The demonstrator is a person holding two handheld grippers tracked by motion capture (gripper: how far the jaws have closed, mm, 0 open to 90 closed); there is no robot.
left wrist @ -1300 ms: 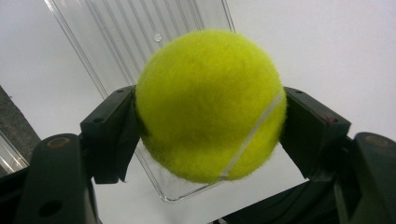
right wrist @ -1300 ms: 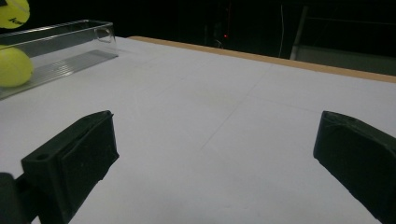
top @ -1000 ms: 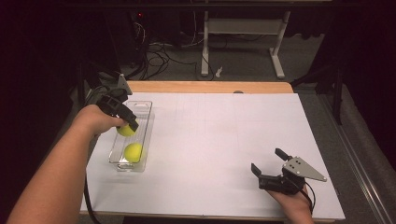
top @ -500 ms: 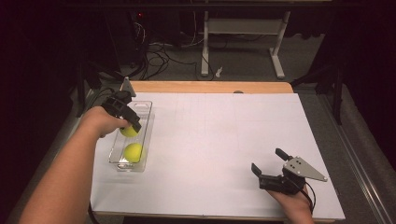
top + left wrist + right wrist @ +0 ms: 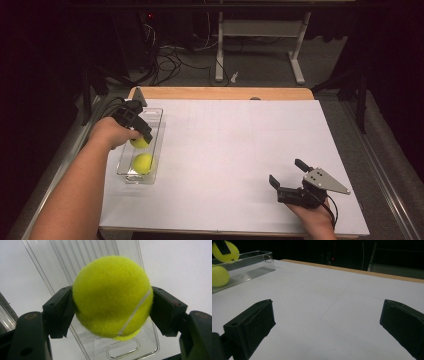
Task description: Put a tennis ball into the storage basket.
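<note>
Tongs, two units, each a black two-jaw hand-held gripper.

Left gripper [image 5: 142, 135]: jaws pressed on opposite sides of a fuzzy yellow-green tennis ball with a white seam [image 5: 112, 296]. The grip sits across the ball's widest part, which by judgement keeps a round, slightly springy thing from rolling or squirting out. In the high view the held ball [image 5: 139, 142] is over the middle of a clear, long rectangular plastic tray [image 5: 156, 116]; whether it touches the tray floor cannot be told. The left gripper view looks down past the ball onto the ribbed tray bottom, so the ball is inside the tray's outline, not beside it.

Right gripper [image 5: 290, 178]: jaws spread wide, nothing between them, resting low over the white paper table cover [image 5: 240, 145] near the front right, well apart from the tray. By judgement it is parked out of the way, as one hand is enough for the ball.

Second yellow-green tennis ball [image 5: 143, 163]: lying loose in the near end of the tray, just beside the held one. The tray's walls keep it from rolling off.

Count:
- grippers, 2
- tennis balls, 2 (one gripped, one loose)
- clear trays, 1
- table with white cover and pale wooden far edge [image 5: 220, 93], 1
</note>
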